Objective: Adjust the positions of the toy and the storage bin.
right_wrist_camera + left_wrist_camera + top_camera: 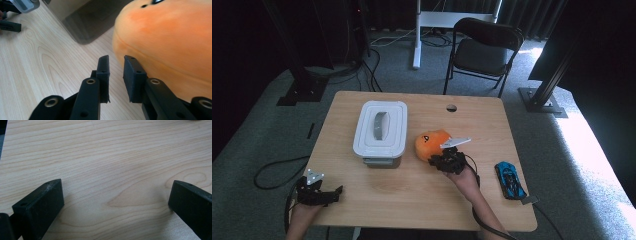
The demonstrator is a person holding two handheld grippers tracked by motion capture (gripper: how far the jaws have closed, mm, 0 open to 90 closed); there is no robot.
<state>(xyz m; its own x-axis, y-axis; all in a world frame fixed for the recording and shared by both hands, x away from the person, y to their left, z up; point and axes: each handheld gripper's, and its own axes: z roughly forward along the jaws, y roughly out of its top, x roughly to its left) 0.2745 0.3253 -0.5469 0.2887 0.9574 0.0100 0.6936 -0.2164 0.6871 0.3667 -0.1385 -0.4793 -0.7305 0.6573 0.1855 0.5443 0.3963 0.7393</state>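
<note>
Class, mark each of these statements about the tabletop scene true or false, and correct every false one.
1. The white-lidded plastic storage box stands with its lid off. False: the lid is on.
2. The right tool has a narrow gap between its jaws, with nothing between them. True; the soft orange plush toy lies right beside one jaw.
3. The blue toy car sits inside the box. False: it lies on the light wooden table, near the right edge.
4. The left tool has its jaws wide apart over bare wood. True.
5. A black folding chair stands beyond the far edge of the table. True.
6. The plush toy rests on top of the box. False: it sits on the table beside it.
</note>
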